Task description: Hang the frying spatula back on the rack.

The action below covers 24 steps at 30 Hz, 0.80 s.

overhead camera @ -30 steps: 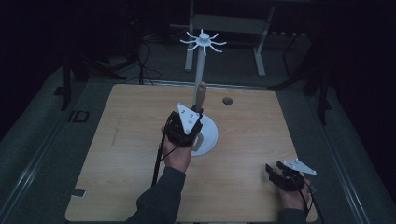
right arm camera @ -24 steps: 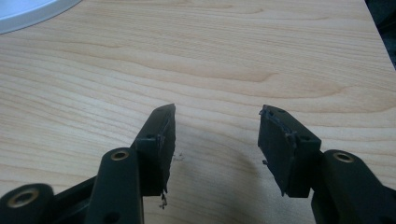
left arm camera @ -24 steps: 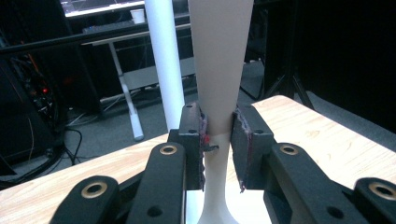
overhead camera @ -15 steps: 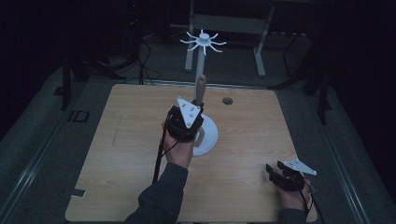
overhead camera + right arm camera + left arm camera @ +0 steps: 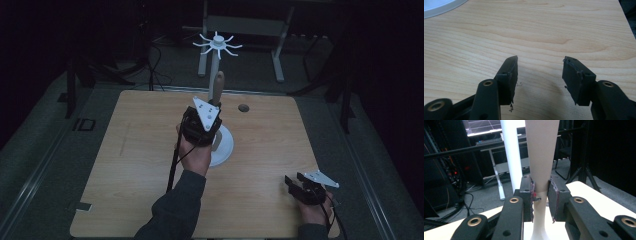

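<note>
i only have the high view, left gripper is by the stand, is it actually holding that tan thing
Observer: Yes. In the left gripper view the left gripper has both jaws closed on the narrow neck of the tan handle.
Operator: is the handle touching the white pole
Observer: Not where I can see. The pole stands to the left of the handle with a gap between them.
Operator: and the right gripper, open or shut
Observer: Open. In the right gripper view the right gripper has its jaws spread, with nothing but bare table between them.
</note>
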### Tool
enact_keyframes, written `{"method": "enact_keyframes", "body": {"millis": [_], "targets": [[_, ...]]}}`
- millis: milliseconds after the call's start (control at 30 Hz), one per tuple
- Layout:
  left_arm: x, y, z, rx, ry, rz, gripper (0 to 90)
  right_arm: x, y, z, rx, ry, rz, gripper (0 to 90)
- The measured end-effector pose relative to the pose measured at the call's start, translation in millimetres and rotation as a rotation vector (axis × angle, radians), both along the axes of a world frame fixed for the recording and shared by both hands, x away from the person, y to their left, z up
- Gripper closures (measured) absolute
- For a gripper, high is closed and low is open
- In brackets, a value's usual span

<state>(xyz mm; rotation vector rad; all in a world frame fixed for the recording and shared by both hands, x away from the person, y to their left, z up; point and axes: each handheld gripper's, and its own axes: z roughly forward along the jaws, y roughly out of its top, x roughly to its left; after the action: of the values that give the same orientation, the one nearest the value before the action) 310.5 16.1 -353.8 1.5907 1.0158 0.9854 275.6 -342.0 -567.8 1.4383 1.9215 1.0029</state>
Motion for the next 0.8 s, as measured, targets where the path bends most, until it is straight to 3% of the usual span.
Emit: {"method": "enact_keyframes", "body": {"millis": [433, 800], "targets": [[5.8, -2.3, 15.9, 0.011, -0.011, 0.05, 75.2, 0.1, 0.0, -0.1, 0.001, 0.001, 0.0, 45.8], [14.7, -4.2, 19.1, 0.044, 0.011, 0.091, 75.2, 0.1, -0.4, 0.0, 0.003, 0.0, 0.0, 45.8]]}}
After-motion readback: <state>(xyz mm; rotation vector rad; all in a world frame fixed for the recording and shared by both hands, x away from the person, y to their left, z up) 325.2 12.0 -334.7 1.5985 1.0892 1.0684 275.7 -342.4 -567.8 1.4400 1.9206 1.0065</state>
